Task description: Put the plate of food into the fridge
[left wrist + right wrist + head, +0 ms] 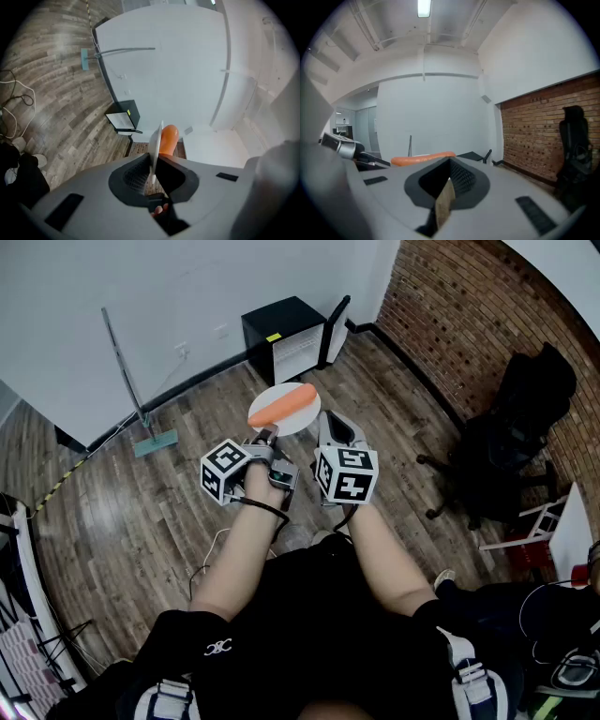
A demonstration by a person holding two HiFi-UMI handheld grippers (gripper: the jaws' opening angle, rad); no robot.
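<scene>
Jaws of the left gripper point(152, 165) clamp the plate point(293, 422) by one edge in mid-air; the right gripper point(448, 187), narrowed to a slit, grasps nothing. A one-sided grip could tip the orange food point(284, 405) off short of the fridge point(286, 334) ahead. Only the left gripper view shows the bite; the head view, the whole plate.

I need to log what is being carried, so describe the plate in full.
The plate is small, round and white, with a smooth look like ceramic or plastic. It is held in the air, roughly level, above the wooden floor. A long orange piece of food, shaped like a carrot, lies across it. The left gripper is clamped on the rim nearest the person; in its own view the thin rim runs edge-on between the jaws.
</scene>
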